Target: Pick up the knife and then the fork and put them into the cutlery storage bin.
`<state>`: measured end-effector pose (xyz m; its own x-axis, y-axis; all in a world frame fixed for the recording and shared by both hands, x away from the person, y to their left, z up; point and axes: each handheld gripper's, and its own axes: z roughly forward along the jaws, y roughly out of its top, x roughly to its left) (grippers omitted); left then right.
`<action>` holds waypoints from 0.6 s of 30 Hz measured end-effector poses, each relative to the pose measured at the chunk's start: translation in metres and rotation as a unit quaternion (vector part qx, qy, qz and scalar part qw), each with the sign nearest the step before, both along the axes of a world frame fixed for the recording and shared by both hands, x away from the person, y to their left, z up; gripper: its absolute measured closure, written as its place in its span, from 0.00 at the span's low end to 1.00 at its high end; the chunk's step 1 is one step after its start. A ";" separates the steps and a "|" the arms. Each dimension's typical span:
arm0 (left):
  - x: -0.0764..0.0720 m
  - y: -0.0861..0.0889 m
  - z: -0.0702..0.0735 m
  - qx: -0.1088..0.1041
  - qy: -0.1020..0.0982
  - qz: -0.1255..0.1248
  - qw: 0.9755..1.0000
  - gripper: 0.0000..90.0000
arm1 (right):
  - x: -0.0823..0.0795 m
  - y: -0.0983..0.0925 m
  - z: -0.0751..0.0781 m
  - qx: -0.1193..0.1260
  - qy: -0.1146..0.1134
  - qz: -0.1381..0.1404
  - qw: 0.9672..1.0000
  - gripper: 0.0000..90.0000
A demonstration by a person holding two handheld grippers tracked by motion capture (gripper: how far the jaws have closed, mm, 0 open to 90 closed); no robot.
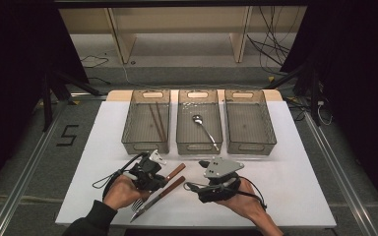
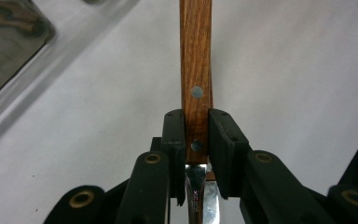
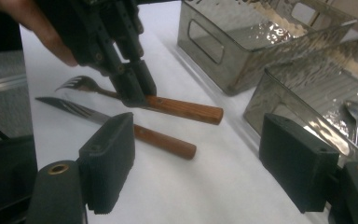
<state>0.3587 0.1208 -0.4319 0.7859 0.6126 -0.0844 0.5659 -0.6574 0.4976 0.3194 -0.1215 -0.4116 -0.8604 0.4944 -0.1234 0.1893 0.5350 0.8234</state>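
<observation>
A fork [image 1: 176, 171] with a wooden handle lies near the front of the white table [image 1: 295, 187], and my left gripper [image 1: 160, 180] is shut on that handle. In the left gripper view the two black pads [image 2: 173, 135] press the handle [image 2: 196, 56] from both sides, just beyond the metal neck. A wooden-handled knife [image 1: 172, 187] lies beside the fork, blade toward the person. My right gripper [image 1: 197, 176] hovers just right of the knife, open, with nothing between its pads [image 3: 107, 158]. From there I see the fork [image 3: 182, 108], the knife [image 3: 163, 140] and the left gripper [image 3: 133, 86].
Three clear bins stand in a row at the back of the table. The left bin [image 1: 128, 132] holds chopsticks [image 1: 156, 120], the middle bin [image 1: 181, 132] holds a spoon [image 1: 202, 125], and the right bin [image 1: 268, 132] has nothing in it.
</observation>
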 end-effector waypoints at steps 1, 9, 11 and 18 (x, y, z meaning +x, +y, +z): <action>0.000 -0.001 0.001 0.001 0.001 -0.004 1.000 0.85 | 0.000 0.002 0.000 -0.004 -0.007 0.005 1.000 0.31; -0.001 -0.009 0.003 0.001 0.006 -0.020 1.000 0.85 | -0.005 0.010 -0.006 -0.038 -0.041 0.013 0.998 0.31; -0.001 -0.011 0.001 0.003 0.006 -0.021 1.000 0.85 | -0.004 0.012 -0.007 -0.048 -0.049 0.017 0.998 0.31; -0.001 -0.012 0.001 0.003 0.010 -0.024 1.000 0.85 | -0.010 0.026 -0.016 -0.108 -0.104 0.041 0.988 0.31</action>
<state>0.3578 0.1092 -0.4311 0.8128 0.5746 -0.0957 0.5428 -0.6874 0.4826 0.3096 -0.0960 -0.4280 -0.8411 0.3673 -0.3970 -0.0228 0.7093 0.7046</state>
